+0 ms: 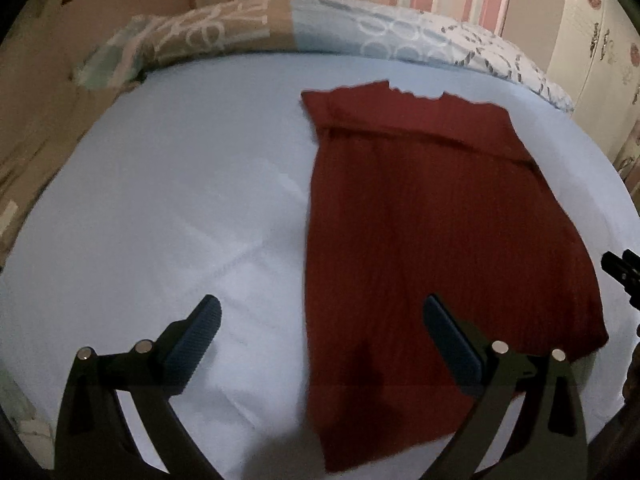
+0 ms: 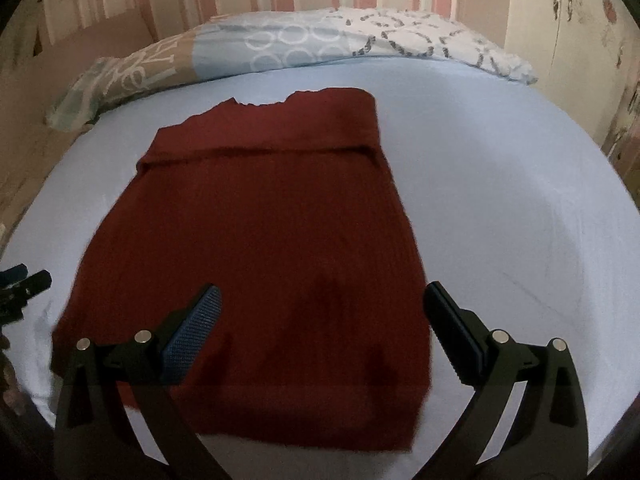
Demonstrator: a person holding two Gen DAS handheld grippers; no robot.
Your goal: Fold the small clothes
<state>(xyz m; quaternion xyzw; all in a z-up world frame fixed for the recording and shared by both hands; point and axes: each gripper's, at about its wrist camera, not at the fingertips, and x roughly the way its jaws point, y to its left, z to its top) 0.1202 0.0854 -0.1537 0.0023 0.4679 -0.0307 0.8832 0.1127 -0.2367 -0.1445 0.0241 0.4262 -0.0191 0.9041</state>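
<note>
Both grippers (image 1: 320, 316) (image 2: 322, 304) gape over ribbed red knit garment (image 2: 256, 248) (sleeves folded in).

- A dark red ribbed knit garment (image 1: 420, 220) (image 2: 264, 240) lies flat on the bed.
- Its far end is folded over in a band across its width.
- Its long sides run straight; the far edge is uneven.

Dark red garment (image 2: 256, 240), seemingly ribbed; pale blue sheet (image 2: 500, 200).

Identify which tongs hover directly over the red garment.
The right tongs: both fingers sit above the red garment. The left tongs straddle its edge, one finger over the sheet.
</note>
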